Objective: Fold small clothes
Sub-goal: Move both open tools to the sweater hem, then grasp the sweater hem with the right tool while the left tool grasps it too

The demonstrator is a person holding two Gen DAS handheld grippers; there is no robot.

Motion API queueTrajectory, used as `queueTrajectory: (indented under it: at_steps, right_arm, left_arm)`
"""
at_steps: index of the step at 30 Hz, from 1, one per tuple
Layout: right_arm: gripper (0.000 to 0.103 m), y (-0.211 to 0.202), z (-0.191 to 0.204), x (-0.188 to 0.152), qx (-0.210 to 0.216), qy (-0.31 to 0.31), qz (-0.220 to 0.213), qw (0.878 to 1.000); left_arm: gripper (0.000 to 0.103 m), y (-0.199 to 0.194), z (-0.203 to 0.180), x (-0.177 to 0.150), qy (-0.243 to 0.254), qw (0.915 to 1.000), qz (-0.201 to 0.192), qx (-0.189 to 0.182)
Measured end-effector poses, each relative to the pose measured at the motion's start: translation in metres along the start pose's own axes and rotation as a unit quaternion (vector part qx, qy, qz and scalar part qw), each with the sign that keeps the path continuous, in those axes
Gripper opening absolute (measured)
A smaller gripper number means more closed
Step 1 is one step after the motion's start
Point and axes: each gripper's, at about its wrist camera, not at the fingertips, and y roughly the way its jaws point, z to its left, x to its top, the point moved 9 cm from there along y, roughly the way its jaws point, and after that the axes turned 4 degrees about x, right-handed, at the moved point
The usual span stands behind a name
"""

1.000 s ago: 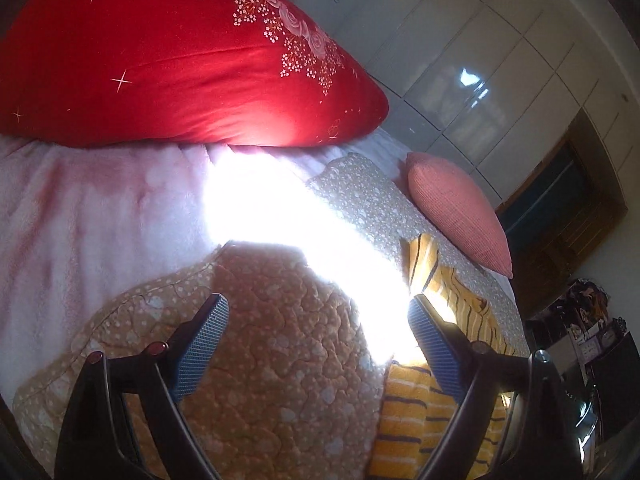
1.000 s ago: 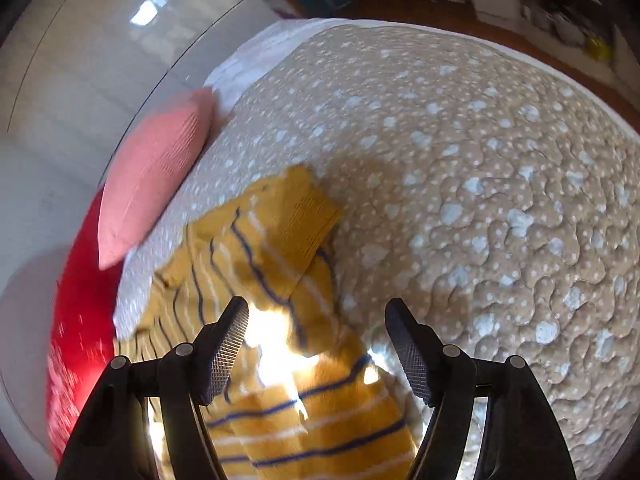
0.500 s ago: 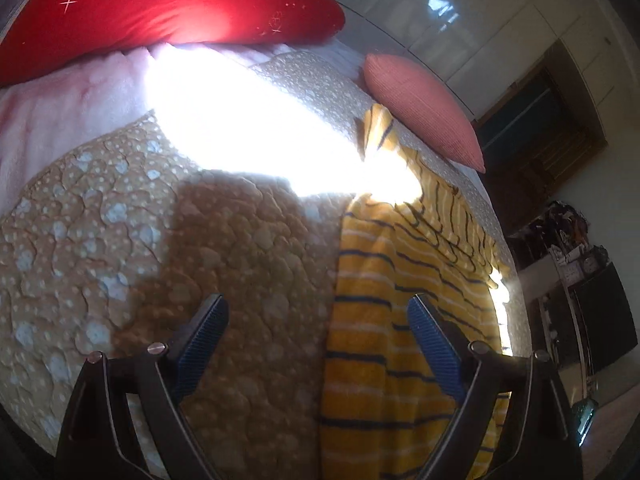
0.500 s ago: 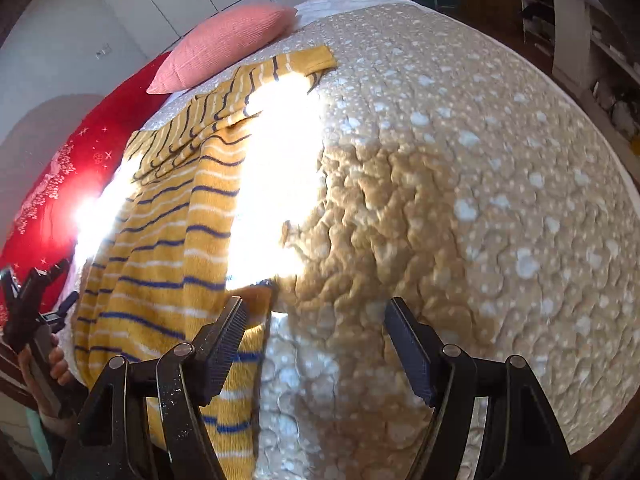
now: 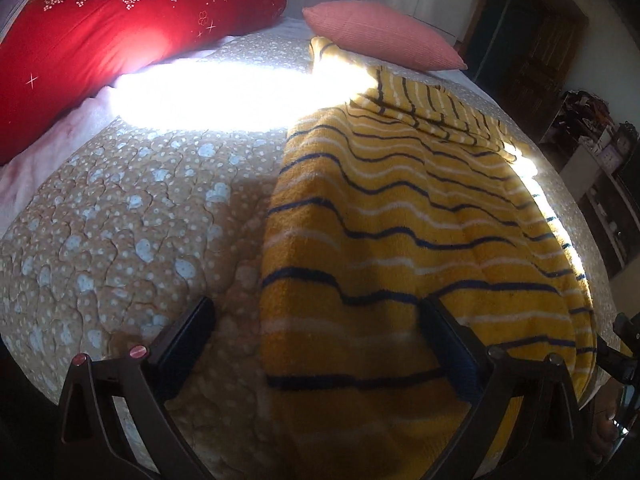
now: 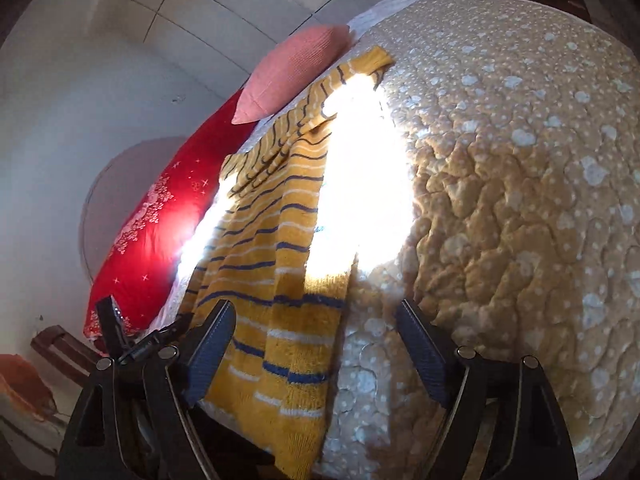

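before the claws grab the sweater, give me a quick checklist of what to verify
1. Left claw opening, nothing pressed between its pads: ok.
2. Right claw opening, nothing pinched: ok.
3. Striped sweater lying spread on the quilt, body fairly flat: ok.
4. Near hem in reach: it hangs over the bed edge, and each claw straddles one side edge of the sweater: ok.
5. Sleeves laid out: the far part is bunched near the pink pillow and washed out by the sun patch: cannot tell.
6. Space to fold: the red pillow sits apart from the sweater, with open quilt beside it: ok.
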Motion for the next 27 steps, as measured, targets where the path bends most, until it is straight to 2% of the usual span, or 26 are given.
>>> queueTrajectory:
  at_steps: [3,5,8,9,11,14,18,23,25,26,27]
  right_arm:
    - [0.083,-0.006,0.002,-0.007,0.025,0.000,0.002,1.000]
    - [0.078,-0.008,0.001,-0.009,0.029,0.005,0.000,1.000]
    - [0.063,-0.005,-0.001,-0.010,0.039,0.019,0.007,0.999]
    - [0.057,-0.002,0.000,-0.011,0.047,0.024,0.011,0.999]
    - [0.053,0.008,0.005,-0.014,0.057,0.023,0.023,0.998]
    - [0.053,0.027,0.020,-0.018,0.050,0.001,0.041,0.998]
    - [0.053,0.057,0.039,-0.018,0.061,-0.007,0.057,0.996]
    - [0.050,0.081,0.043,-0.018,0.052,0.006,0.045,0.998]
    - [0.031,0.082,0.037,-0.018,0.025,0.008,0.043,0.999]
    - [0.019,0.082,0.033,-0.018,0.022,0.015,0.046,0.999]
    - [0.017,0.080,0.031,-0.017,0.031,0.024,0.046,0.998]
  left_arm:
    - [0.102,-0.005,-0.003,-0.002,0.000,0.9997,0.022,-0.014]
    - [0.100,-0.009,-0.006,-0.003,-0.009,0.9982,0.035,-0.048]
    - [0.078,-0.021,-0.009,-0.007,-0.018,0.9950,0.044,-0.087]
    - [0.075,-0.024,-0.010,-0.010,-0.020,0.9933,0.050,-0.103]
    - [0.075,-0.031,-0.014,-0.018,-0.025,0.9897,0.053,-0.130]
    - [0.076,-0.032,-0.016,-0.020,-0.030,0.9885,0.050,-0.140]
    - [0.077,-0.022,-0.023,-0.007,-0.023,0.9882,0.061,-0.138]
    - [0.077,-0.003,-0.031,-0.003,-0.029,0.9894,0.067,-0.125]
    - [0.049,-0.004,-0.028,-0.004,-0.030,0.9926,0.062,-0.100]
    - [0.019,-0.006,-0.027,-0.005,-0.033,0.9914,0.069,-0.106]
    - [0.010,-0.007,-0.028,-0.007,-0.048,0.9866,0.082,-0.133]
